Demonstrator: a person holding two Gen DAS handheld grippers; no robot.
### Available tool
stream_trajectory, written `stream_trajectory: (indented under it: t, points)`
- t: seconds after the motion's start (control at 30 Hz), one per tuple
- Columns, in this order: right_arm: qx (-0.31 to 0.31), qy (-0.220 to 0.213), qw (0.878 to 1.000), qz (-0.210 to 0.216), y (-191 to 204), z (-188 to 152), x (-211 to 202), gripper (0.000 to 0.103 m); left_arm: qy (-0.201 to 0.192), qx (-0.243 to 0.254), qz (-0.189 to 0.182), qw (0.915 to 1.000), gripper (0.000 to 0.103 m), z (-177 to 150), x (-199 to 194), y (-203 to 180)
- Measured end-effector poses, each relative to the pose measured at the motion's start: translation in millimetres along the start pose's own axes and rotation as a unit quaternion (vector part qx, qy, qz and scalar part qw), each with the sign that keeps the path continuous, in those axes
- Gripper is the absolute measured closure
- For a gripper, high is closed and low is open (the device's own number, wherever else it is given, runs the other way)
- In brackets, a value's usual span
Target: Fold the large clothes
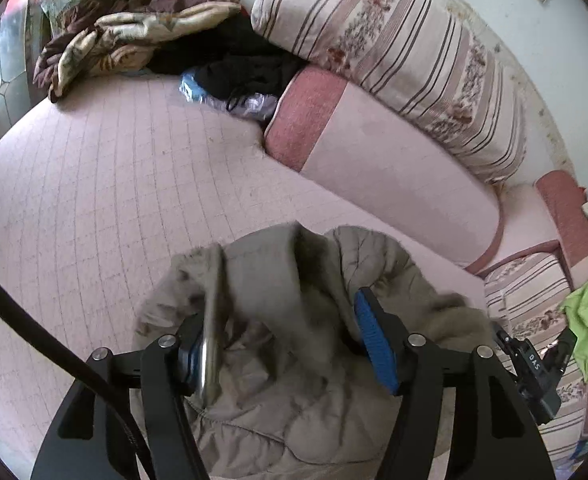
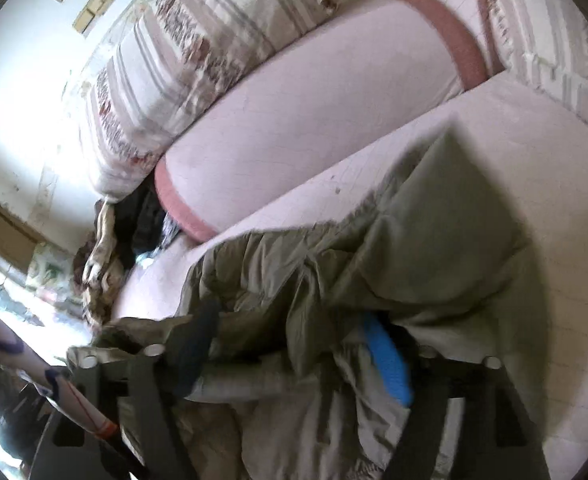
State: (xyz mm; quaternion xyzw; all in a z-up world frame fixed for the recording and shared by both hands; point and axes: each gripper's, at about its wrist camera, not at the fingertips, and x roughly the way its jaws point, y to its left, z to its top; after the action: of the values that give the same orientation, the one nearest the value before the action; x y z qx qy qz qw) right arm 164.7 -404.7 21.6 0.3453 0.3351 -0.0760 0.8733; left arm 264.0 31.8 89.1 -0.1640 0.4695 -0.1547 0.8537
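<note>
Left wrist view: the left gripper (image 1: 290,344) is held wide open, with the grey jacket (image 1: 278,392) bunched between its fingers on the pink bed (image 1: 94,184).

Right wrist view: the right gripper (image 2: 294,356) is likewise spread, with jacket fabric (image 2: 373,240) draped between; a grasp cannot be confirmed.

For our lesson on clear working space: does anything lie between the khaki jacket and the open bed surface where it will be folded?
Nothing visible does. The khaki jacket already sits between the fingers of the left gripper and right gripper, on the pink bed sheet. The black clothes and the bolster lie well beyond it.
</note>
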Motion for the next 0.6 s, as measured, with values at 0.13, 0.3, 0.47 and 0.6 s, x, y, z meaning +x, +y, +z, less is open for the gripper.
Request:
stream_trajectory:
  t: [0.13,0.3,0.47,0.6]
  points:
    - [-0.015,-0.037,0.999,-0.019,13.9,7.1,-21.5,0.015,-0.035,0.004,0.008,0.9993,0.034,5.6,-30.8,2.5]
    - [-0.099,-0.074,0.99,-0.061,50.3,-12.5,-52.8,0.015,-0.049,0.009,0.037,0.998,0.032,-6.7,-53.0,6.9]
    - [-0.214,-0.042,0.973,-0.073,91.2,-65.9,-43.1,0.042,-0.034,0.03,0.071,0.9965,0.032,-44.2,-48.7,12.8]
    - [-0.302,-0.016,0.951,-0.061,129.9,-115.3,-13.3,0.054,-0.011,0.039,0.086,0.9955,0.032,-72.5,-33.6,24.7]
